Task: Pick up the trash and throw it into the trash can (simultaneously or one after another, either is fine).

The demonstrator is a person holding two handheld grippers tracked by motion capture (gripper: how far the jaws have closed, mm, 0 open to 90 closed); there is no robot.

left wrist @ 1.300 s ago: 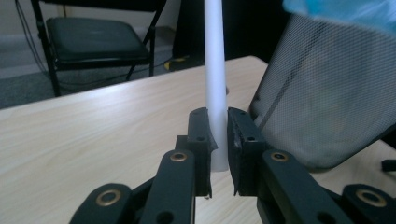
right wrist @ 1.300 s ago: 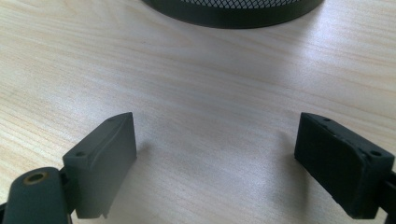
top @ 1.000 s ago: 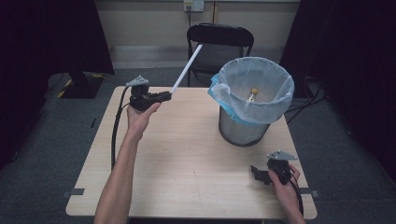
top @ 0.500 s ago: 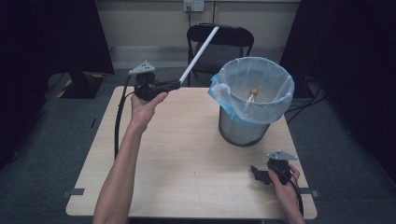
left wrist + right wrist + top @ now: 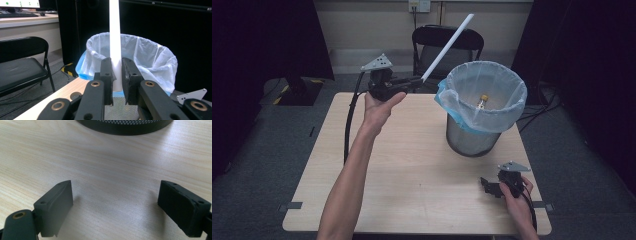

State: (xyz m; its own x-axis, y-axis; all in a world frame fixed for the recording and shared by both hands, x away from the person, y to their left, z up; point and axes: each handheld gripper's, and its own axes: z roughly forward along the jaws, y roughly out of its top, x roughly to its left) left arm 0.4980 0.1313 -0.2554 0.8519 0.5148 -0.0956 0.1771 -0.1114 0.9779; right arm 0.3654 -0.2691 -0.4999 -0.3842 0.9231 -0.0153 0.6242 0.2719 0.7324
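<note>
**Up high, a white tube pinched over the bin's rim**

Here the left gripper [image 5: 116, 75] has its two black jaws pressed against a white tube [image 5: 115, 30], one pad on either side of it. In the left gripper view the tube rises straight up between the jaws and leaves the top of the frame, with the waste bin [image 5: 150, 60] and its pale liner directly behind. The high view gives what that close view cannot: the left gripper [image 5: 414, 83] is held in the air above the table's far edge, the tube [image 5: 447, 47] slants up and away toward the bin's side, and its free end is well above the bin's rim [image 5: 484, 87]. A small yellow-topped object [image 5: 483, 99] lies inside the liner, seen from above but hidden from the left gripper view by the bin's wall.

The right gripper [image 5: 115, 207] has its jaws spread wide with nothing between them, just bare wood grain of the table [image 5: 100, 157], and the bin's dark mesh base [image 5: 125, 125] shows at the top of that view. From the high view, the right gripper [image 5: 492, 186] sits low near the table's near right corner, in front of the bin, held in the person's right hand [image 5: 517, 200]. A black folding chair [image 5: 447, 42] stands beyond the table's far edge.
</note>
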